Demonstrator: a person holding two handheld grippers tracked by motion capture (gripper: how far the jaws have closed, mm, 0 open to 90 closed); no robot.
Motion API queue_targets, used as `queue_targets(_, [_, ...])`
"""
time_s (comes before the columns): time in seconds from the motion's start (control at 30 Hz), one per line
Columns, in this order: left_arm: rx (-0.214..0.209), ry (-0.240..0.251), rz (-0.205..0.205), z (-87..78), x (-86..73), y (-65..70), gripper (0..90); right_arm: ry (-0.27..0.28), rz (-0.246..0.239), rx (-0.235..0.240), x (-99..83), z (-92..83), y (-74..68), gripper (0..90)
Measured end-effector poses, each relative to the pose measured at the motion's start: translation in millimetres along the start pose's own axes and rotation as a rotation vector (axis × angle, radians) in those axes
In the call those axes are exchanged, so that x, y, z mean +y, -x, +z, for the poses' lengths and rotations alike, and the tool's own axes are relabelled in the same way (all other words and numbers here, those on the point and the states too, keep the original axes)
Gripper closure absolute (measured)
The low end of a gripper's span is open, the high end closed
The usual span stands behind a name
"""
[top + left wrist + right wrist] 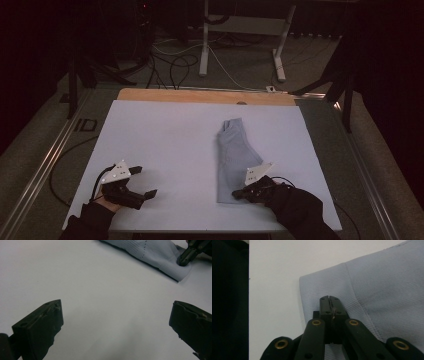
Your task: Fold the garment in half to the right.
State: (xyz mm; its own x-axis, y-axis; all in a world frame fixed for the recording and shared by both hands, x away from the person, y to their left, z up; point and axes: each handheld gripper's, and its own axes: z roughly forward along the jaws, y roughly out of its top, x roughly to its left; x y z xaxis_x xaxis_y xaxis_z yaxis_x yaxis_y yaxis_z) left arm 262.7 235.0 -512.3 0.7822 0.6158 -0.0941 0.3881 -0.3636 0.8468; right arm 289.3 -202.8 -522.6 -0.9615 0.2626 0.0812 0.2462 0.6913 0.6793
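**Here, the right gripper pinched together on the hem of a folded grey garment**

Here the bench carries a pale sheet, and on it, right of centre, lies a folded light grey-blue garment. In the high view the garment runs lengthwise from about 12 o'clock, where its narrower end lies, down to 6 o'clock, where its ribbed hem sits close to the near edge of the bench.

The right gripper is at the garment's 5 o'clock corner, held by a hand in a dark sleeve. In the right gripper view the two black jaws stand pressed together, tips meeting, resting on the ribbed band of the garment near its folded corner. Whether any cloth is pinched between them I cannot tell. The left gripper view shows the same contact from afar: the right gripper touches the hem at that view's 1 o'clock.

The left gripper sits well apart from the garment, at about 8 o'clock on the bench. Its jaws stand wide, with nothing but bare sheet between them. It points towards the garment, which lies at 1 o'clock in its own view.
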Motion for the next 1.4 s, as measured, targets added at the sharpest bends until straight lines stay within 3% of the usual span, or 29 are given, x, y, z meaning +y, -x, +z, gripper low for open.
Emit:
queue_targets(0.1, [-0.001,-0.003,0.005,0.0,-0.1,0.2,0.4,0.038,0.008,-0.010,2.0,-3.5,0.9,88.9])
queue_targets(0.2, [0.001,-0.003,-0.001,0.3,-0.3,-0.8,0.4,0.081,0.021,-0.046,6.1,-9.1,1.6,79.0])
queue_targets(0.47, [0.000,-0.002,0.003,-0.6,-0.1,-0.4,0.4,0.144,0.045,-0.063,8.7,-15.4,4.1,58.1])
queue_targets(0.7, [0.001,-0.003,0.003,-0.3,0.1,-0.5,0.4,0.214,0.107,-0.089,10.4,-24.2,10.4,18.4])
queue_targets(0.73, [0.001,-0.003,0.004,-0.4,0.1,-0.3,0.4,0.219,0.122,-0.086,10.0,-25.2,12.4,11.1])
queue_targets(0.77, [0.001,-0.004,0.006,-0.5,0.1,-0.1,0.4,0.225,0.140,-0.055,8.7,-26.6,15.2,7.7])
queue_targets(0.8, [0.000,-0.004,0.007,-0.7,0.2,0.0,0.4,0.236,0.150,-0.061,7.7,-27.5,16.7,7.6])
queue_targets(1.0, [0.002,-0.005,0.008,-1.3,-0.1,-0.3,0.4,0.276,0.162,-0.210,-0.8,-35.3,21.7,7.6])
queue_targets(1.2, [0.012,0.000,0.014,-3.2,-1.3,-0.6,0.4,0.275,0.178,-0.280,-17.5,-41.3,25.8,7.6])
queue_targets(1.4, [0.025,-0.005,0.014,-3.3,-1.7,-0.4,0.4,0.292,0.246,-0.333,-35.1,-51.2,26.1,7.7])
